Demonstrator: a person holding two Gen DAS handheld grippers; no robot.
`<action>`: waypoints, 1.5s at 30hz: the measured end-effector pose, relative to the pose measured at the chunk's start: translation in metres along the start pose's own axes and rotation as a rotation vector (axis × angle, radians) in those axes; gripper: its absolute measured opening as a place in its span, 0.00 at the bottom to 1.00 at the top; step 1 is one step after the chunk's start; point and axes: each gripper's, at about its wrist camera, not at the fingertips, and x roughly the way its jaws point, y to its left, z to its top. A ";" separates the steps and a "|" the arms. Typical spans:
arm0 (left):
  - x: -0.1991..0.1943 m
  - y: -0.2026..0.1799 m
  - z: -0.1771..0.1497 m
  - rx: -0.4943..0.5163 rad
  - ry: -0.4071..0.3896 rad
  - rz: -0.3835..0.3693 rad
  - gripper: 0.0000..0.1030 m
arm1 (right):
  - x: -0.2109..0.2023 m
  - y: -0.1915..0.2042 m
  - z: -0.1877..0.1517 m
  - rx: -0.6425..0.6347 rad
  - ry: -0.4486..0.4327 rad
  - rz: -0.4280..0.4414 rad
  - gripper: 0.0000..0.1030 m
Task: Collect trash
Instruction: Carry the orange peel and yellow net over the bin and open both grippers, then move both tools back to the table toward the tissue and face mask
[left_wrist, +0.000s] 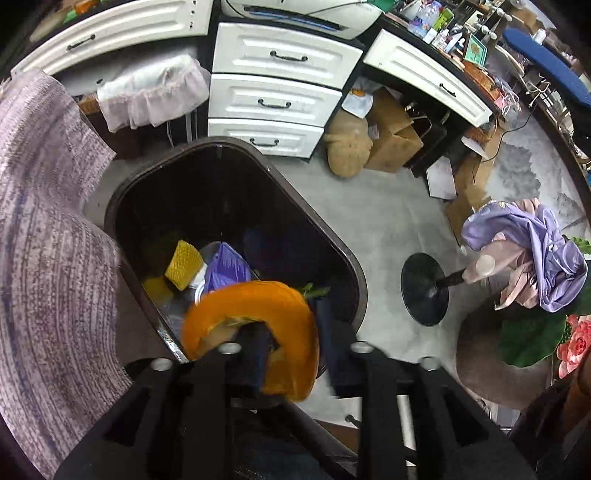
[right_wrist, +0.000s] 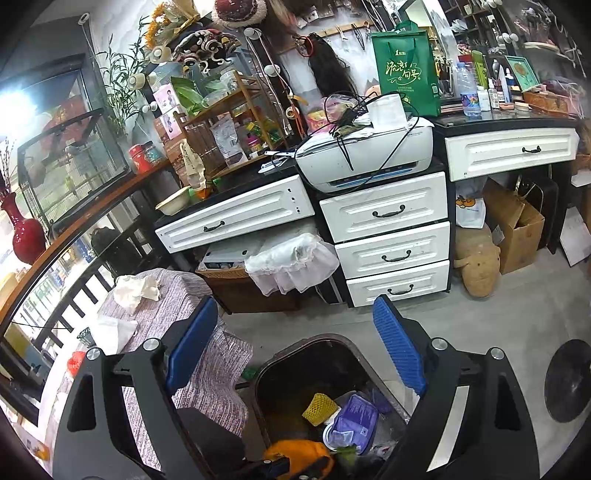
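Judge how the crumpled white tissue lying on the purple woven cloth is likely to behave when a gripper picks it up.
The crumpled white tissue looks thin and creased, so it is probably very light and would squash flat between the pads. Its loose, irregular folds suggest it is floppy and may trail or tear. Lying on the purple woven cloth, it seems unlikely to roll.

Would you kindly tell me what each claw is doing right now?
Left claw: open, orange peel against one finger above the bin.
Right claw: open, empty.
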 end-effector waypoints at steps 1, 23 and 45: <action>0.000 0.000 -0.001 0.002 0.005 -0.003 0.50 | 0.000 0.000 0.000 0.000 0.001 0.001 0.83; -0.116 0.020 -0.031 -0.029 -0.313 0.065 0.86 | -0.008 -0.002 0.005 0.020 -0.041 0.043 0.93; -0.243 0.185 -0.120 -0.355 -0.530 0.542 0.92 | 0.052 0.132 -0.062 -0.344 0.302 0.312 0.93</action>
